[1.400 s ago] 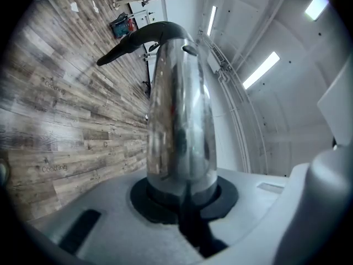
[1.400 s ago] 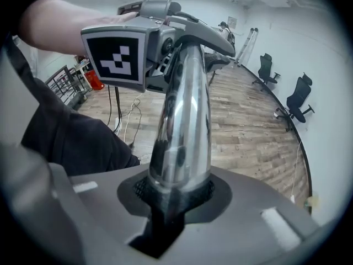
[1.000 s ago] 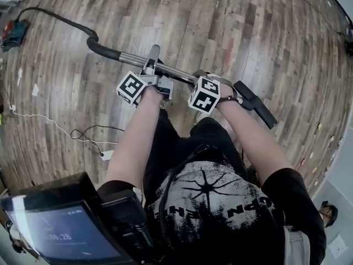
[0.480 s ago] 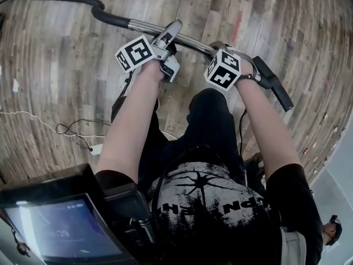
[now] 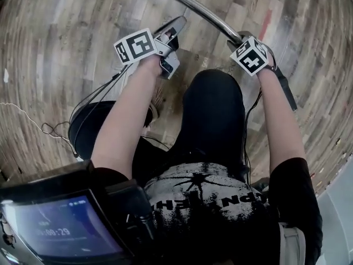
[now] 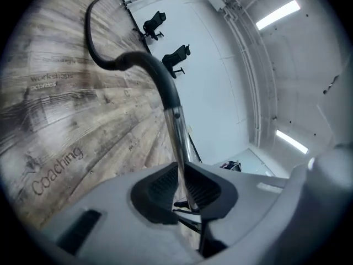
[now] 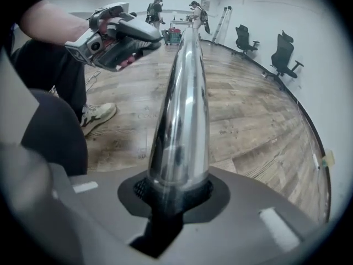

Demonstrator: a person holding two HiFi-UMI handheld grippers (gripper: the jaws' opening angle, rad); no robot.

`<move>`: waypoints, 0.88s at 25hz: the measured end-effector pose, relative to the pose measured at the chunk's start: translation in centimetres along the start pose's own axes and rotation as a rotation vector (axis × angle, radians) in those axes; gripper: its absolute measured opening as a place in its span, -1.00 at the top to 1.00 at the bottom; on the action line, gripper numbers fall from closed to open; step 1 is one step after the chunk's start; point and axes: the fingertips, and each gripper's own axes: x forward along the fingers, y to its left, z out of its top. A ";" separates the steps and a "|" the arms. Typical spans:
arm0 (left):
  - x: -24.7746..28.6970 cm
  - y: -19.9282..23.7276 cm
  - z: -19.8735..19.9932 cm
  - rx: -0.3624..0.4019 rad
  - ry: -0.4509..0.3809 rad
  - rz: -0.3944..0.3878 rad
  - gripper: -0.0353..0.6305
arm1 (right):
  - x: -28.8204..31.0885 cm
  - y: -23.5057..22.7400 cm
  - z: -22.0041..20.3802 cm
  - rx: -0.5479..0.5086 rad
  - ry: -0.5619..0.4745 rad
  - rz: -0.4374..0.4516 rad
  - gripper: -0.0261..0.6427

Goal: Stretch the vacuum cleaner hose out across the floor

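Observation:
A chrome vacuum tube [image 5: 201, 11] [image 7: 185, 93] runs up-left from my right gripper [image 5: 241, 37] [image 7: 179, 189], which is shut on it. Beyond the right hand, the tube's black end piece [image 5: 287, 95] sticks out. In the left gripper view the tube [image 6: 175, 131] rises to a bent black handle [image 6: 157, 73], and the black hose [image 6: 91, 32] trails off over the wood floor. My left gripper [image 5: 177, 24] [image 6: 185, 195] [image 7: 151, 37] hovers beside the tube, apart from it. Its jaws have just been closing to a narrow slit with nothing between them.
The person crouches, knees [image 5: 212, 106] between the arms, a shoe [image 7: 96, 115] on the floor. A white cable [image 5: 25, 115] lies at the left. Office chairs [image 7: 284, 51] [image 6: 176, 54], a ladder [image 7: 220, 18] and people [image 7: 157, 7] stand by the far wall.
Both grippers have sunk towards the floor as the person crouched. The left gripper lay on the tube a second ago and now hangs off it. The right gripper kept its hold.

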 end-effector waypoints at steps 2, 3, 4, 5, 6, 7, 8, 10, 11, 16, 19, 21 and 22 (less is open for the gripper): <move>-0.7 2.0 -0.6 0.019 -0.022 0.018 0.88 | 3.0 0.6 -3.4 0.020 0.005 0.018 0.69; -1.1 2.5 -1.1 0.040 -0.020 0.024 0.88 | 4.5 1.2 -5.1 0.024 0.011 0.028 0.70; -1.3 2.9 -1.6 0.069 -0.013 0.028 0.88 | 5.7 1.7 -6.5 0.022 0.016 0.036 0.70; -1.4 3.1 -2.3 0.096 -0.003 0.031 0.88 | 6.8 2.2 -7.8 0.017 0.020 0.043 0.71; -1.6 3.2 -3.0 0.115 0.006 0.034 0.88 | 7.7 2.8 -8.9 0.012 0.023 0.048 0.72; -1.7 3.3 -3.9 0.124 0.017 0.038 0.88 | 8.4 3.3 -9.8 0.010 0.027 0.053 0.72; -1.7 3.5 -4.6 0.126 0.030 0.044 0.88 | 9.0 3.8 -10.6 0.013 0.030 0.058 0.72; -1.6 3.9 -5.8 0.133 0.064 0.056 0.88 | 10.1 4.3 -11.5 0.031 0.037 0.070 0.72; -1.5 3.9 -6.1 0.140 0.080 0.061 0.88 | 10.6 4.4 -11.6 0.044 0.041 0.079 0.72; -1.7 3.7 -7.2 0.131 0.095 0.066 0.88 | 13.5 5.0 -13.9 0.068 0.105 0.132 0.74; -1.8 4.3 -7.9 0.116 0.105 0.071 0.88 | 14.7 4.1 -15.6 0.058 0.146 0.129 0.73; -2.0 4.7 -8.2 0.109 0.117 0.076 0.88 | 14.9 3.6 -16.2 0.059 0.162 0.131 0.71; -2.1 4.8 -8.3 0.102 0.117 0.078 0.88 | 14.9 3.5 -16.4 0.061 0.169 0.134 0.71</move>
